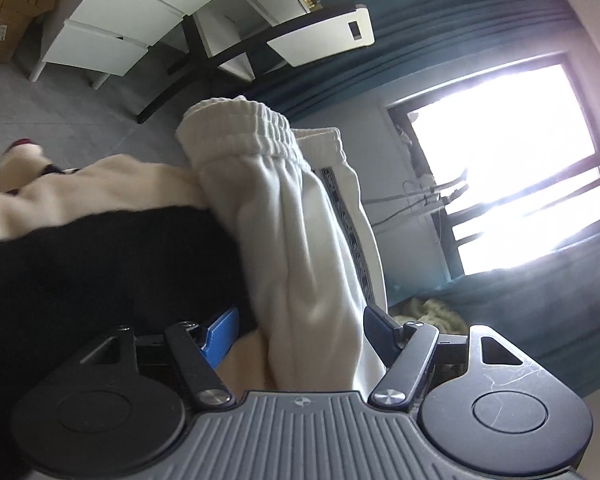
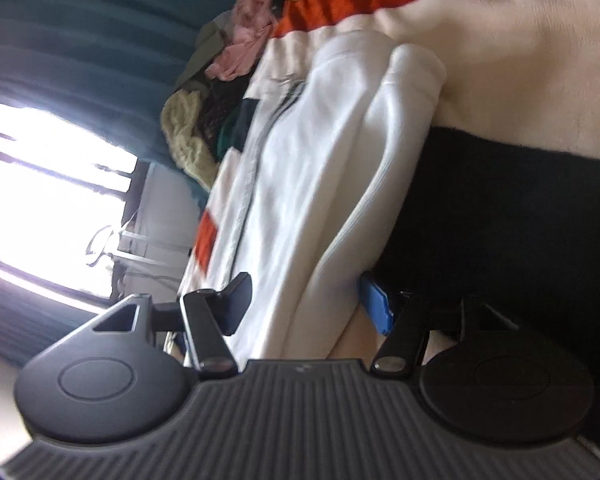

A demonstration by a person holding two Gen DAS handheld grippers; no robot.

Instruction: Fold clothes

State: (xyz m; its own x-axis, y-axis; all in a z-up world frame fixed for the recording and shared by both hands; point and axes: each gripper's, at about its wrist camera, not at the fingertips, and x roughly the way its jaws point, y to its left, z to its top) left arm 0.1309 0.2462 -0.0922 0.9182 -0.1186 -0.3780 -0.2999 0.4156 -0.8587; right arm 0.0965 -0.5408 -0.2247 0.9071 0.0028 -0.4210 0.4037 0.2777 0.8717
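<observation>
On the blurred cream blanket (image 2: 500, 40), white trousers (image 1: 300, 240) fill both grippers' jaws (grip hidden; cannot tell).

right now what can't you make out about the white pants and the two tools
- Left wrist view: the white pants fill the left tool; cloth hides whether the pads pinch them.
- Right wrist view: the same at the right tool; motion blur softens the folds.
- Both views: the lower legs and hems are cut off behind the tool bodies.
- Right wrist view: the clothes pile is too blurred to sort.
</observation>
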